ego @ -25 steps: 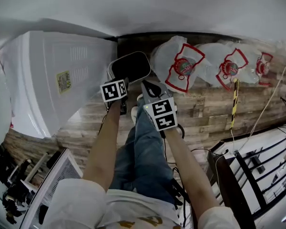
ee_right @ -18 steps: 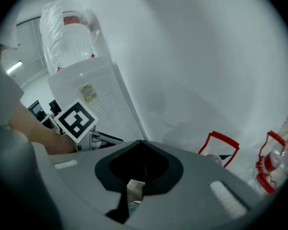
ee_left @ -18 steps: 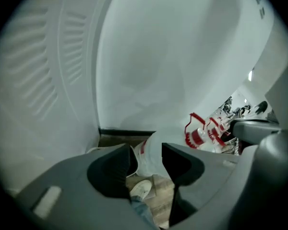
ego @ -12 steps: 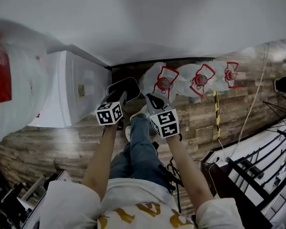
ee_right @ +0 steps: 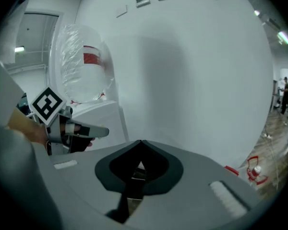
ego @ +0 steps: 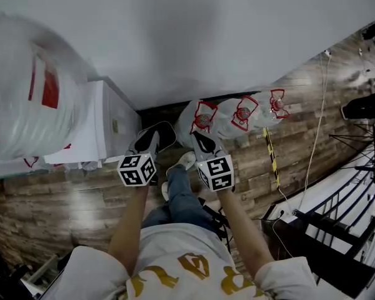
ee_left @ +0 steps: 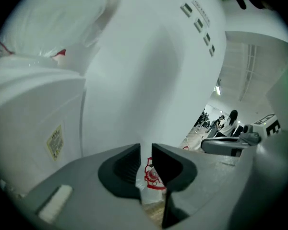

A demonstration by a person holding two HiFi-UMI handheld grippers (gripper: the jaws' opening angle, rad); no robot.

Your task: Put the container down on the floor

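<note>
Put-down looks done. The container (ego: 166, 134) sits on the floor (ego: 56, 208) at the foot of the wall (ego: 206, 36), between the white unit (ego: 112, 127) and the bags (ego: 237, 114). The left gripper (ego: 147, 144) covers its near edge in the head view.

Left gripper (ee_left: 145, 158): jaws a narrow slit apart, nothing in them, only a bag and floor showing through. Right gripper (ee_right: 140, 146): jaws tip to tip, empty.

Next, I think: pull both grippers clear without nudging the container. No grasp needed.

Versus a second ago: the view has lifted, so there's much more wall, and the container and grippers look smaller and lower in frame. A bag on top of the unit (ego: 31, 105) is now in view at left.
</note>
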